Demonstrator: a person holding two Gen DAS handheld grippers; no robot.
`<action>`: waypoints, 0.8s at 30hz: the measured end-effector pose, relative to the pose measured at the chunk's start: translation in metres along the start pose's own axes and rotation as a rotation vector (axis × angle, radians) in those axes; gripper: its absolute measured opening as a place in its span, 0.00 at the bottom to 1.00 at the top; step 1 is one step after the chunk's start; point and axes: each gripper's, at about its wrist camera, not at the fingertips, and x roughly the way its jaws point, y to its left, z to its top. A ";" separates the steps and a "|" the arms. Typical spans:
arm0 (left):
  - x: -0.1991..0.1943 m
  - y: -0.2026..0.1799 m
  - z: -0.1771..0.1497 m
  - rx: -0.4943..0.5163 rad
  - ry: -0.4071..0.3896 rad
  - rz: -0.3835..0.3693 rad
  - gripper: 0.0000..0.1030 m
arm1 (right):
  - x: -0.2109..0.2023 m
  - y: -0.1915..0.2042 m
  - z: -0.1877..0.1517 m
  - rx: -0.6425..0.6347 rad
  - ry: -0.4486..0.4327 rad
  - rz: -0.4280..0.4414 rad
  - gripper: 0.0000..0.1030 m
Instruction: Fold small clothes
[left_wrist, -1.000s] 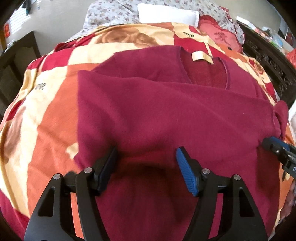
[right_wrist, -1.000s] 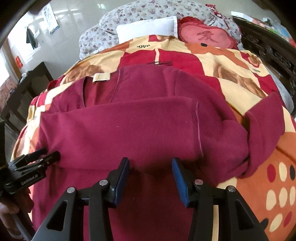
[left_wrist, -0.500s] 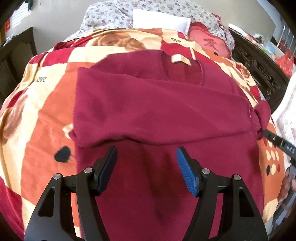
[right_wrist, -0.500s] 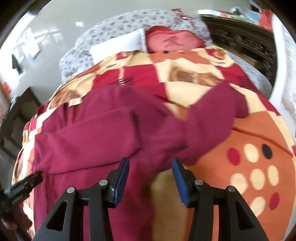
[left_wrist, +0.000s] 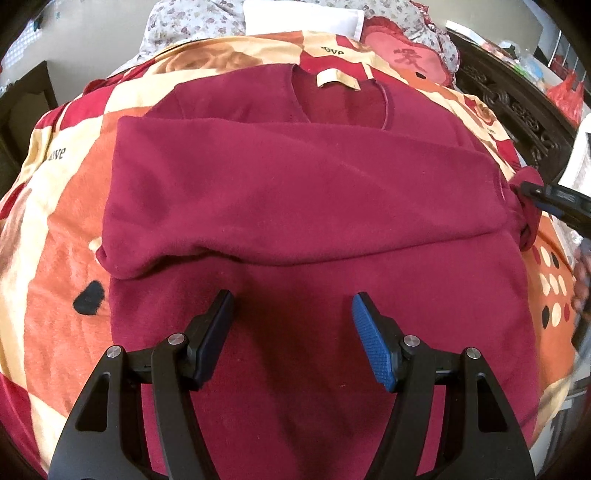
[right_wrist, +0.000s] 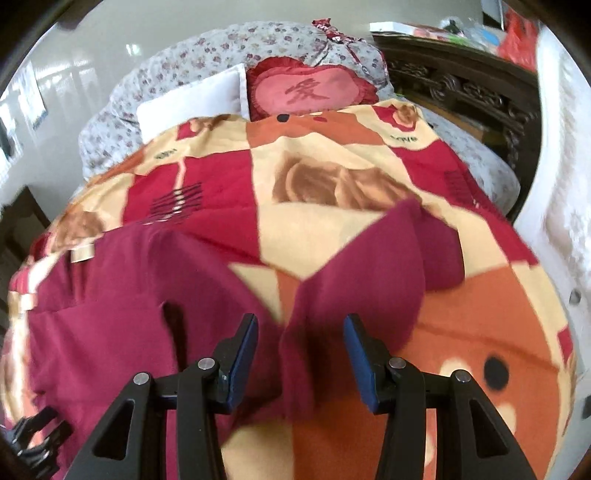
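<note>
sweater (left_wrist: 303, 192): solid dark maroon, fleecy; cream neck label (left_wrist: 338, 79) far side from left gripper (left_wrist: 291, 317)
blanket (right_wrist: 314, 177): patchwork of red, orange, cream blocks; brown rose prints, black "love" text, black and cream dots right of right gripper (right_wrist: 299, 343)
heart cushion (right_wrist: 310, 92): pink, red frill, red character, beyond right gripper
pillow (right_wrist: 192, 99): plain white
quilt (right_wrist: 221, 48): grey, small floral print
gripper pads (left_wrist: 371, 343): blue, textured; arms black
</note>
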 end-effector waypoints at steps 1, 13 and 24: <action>0.000 0.001 0.000 -0.004 0.002 -0.002 0.65 | 0.010 -0.002 0.005 0.004 0.018 -0.025 0.45; 0.001 0.009 -0.001 -0.031 -0.002 -0.005 0.65 | -0.074 -0.094 -0.060 0.207 -0.076 0.044 0.10; -0.003 0.005 -0.004 -0.036 -0.001 -0.013 0.65 | -0.124 -0.143 -0.134 0.345 -0.043 0.080 0.12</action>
